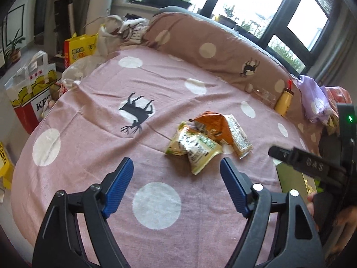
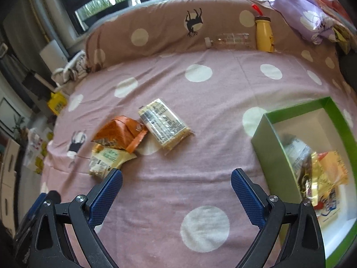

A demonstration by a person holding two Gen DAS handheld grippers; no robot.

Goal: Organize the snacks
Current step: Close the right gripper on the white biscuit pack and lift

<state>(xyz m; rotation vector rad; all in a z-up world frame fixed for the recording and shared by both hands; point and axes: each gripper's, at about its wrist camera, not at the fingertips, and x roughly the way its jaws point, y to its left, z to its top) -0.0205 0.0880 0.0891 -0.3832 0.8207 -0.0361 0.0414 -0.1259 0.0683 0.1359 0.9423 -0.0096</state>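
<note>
Bed [image 1: 93, 120] under pink polka-dot sheet with deer print; brown dotted pillow [image 1: 207, 44] at 12 o'clock. Dark-framed windows [image 1: 279, 15] beyond, bright daylight. Printed paper bags [image 1: 33, 98] on floor at 9 o'clock.

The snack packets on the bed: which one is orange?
The crumpled orange packet in the middle of the pile. The packets beside it are pale: a cream-green one and a long yellowish bar.
</note>
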